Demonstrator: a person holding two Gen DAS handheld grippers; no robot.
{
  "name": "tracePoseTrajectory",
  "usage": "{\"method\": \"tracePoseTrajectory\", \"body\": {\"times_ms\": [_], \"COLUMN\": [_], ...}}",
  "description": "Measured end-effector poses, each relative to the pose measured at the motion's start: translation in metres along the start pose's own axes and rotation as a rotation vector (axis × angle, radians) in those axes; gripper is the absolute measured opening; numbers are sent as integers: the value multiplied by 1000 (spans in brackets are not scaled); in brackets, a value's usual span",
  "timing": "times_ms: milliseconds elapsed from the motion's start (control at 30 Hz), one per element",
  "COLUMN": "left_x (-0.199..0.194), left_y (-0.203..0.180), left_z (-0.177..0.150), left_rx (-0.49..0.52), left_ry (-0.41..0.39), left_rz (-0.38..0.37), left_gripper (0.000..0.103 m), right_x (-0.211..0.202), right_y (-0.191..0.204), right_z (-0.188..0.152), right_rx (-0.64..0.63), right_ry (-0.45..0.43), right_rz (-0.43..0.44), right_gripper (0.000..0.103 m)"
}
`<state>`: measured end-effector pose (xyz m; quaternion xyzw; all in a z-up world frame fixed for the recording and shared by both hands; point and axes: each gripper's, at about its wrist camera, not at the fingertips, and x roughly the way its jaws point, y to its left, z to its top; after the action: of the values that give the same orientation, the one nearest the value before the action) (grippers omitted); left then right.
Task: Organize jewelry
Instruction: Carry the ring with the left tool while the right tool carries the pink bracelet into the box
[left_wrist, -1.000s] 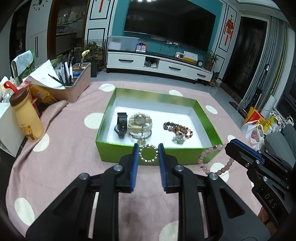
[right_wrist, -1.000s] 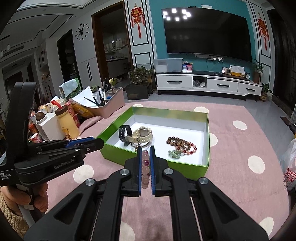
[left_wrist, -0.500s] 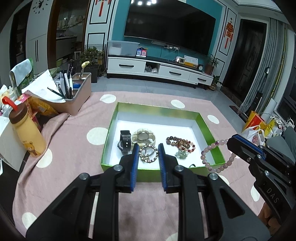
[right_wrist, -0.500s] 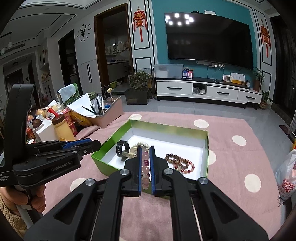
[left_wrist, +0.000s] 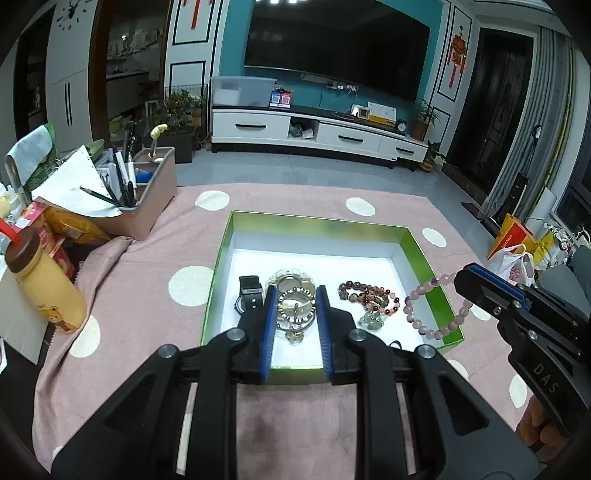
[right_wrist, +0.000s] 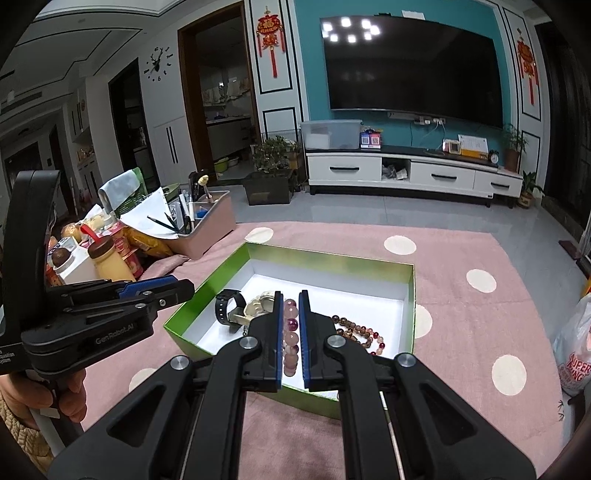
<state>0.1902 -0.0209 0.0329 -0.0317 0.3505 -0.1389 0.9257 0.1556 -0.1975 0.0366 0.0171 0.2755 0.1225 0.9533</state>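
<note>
At the left, the left claw (left_wrist: 295, 317) is gripping a small ring-shaped bracelet with a dotted metallic rim (left_wrist: 295, 302), its blue pads narrowly apart and pressing on the ring's two sides. It is hanging over the near part of the green box (left_wrist: 317, 229), which is sitting on a pink polka-dot cloth (left_wrist: 147, 266) covering the surface. Inside the white-lined box, going left to right, a black watch (left_wrist: 250, 295), a pale watch (left_wrist: 293, 280) and a dark reddish bead bracelet (left_wrist: 369, 295) are already lying. At the right, the right claw (right_wrist: 290, 332) is fully clamped on a pink bead bracelet (left_wrist: 432, 306); the loop of round, pale beads with one purple bead is dangling over the box's right wall. Both pieces appear to be in the carrying-and-placing step. The next move probably calls for lowering each piece onto bare white floor of the box, clear of the pieces there, then opening the claws.
</note>
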Motion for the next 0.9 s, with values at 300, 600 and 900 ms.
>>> {"method": "tracePoseTrajectory", "body": {"times_ms": [300,600,900], "left_x": [33,66,86], "left_y": [0,-12,-17], "left_z": [12,14,9], "left_rx": [-4,22,44], "left_ry": [65,110,142], "left_rz": [-23,-14,-3], "left_gripper": [20,20,20], "right_x": [25,48,68], "right_y": [-18,-24,-28], "right_z": [11,15,11], "right_rx": [26,27,37], "right_ry": [41,72,106], "right_rz": [-5,-14,-17], "right_gripper": [7,7,7]}}
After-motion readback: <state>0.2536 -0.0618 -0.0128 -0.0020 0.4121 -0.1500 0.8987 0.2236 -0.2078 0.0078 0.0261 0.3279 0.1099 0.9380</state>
